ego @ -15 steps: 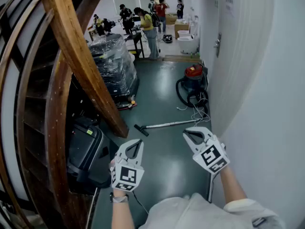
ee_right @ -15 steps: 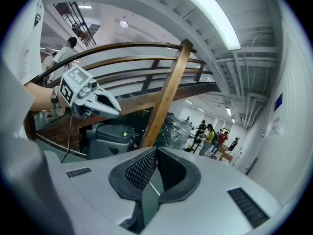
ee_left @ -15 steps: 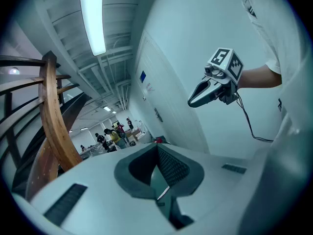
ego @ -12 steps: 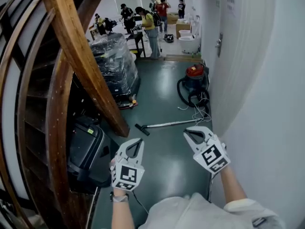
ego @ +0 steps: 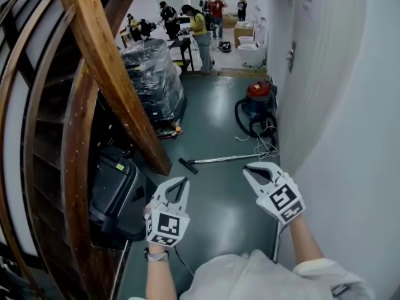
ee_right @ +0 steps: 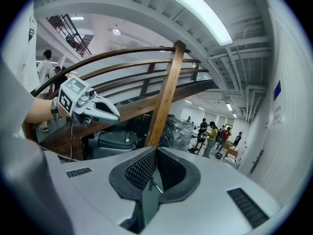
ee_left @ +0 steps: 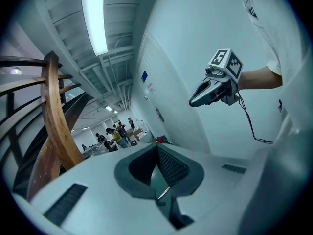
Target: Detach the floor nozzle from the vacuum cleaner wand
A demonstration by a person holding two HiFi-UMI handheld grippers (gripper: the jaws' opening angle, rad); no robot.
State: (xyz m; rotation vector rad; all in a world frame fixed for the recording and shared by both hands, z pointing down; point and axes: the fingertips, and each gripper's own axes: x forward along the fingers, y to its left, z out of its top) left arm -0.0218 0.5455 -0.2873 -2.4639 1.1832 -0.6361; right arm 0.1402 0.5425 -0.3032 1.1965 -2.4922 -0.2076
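**Approach stage.** I hold my left gripper (ego: 185,180) and right gripper (ego: 247,169) out in front of me, side by side and apart. The fingers (ee_left: 172,168) of each are pressed together on nothing, as no part is within reach. The floor nozzle (ego: 186,165) lies on the green floor (ego: 212,202) well ahead. It sits at the end of the wand (ego: 220,159) nearest the wooden stair beam (ego: 119,92). The wand runs back toward the red vacuum cleaner (ego: 257,97) by the wall. In my judgement, detaching has not begun and I must first get closer.
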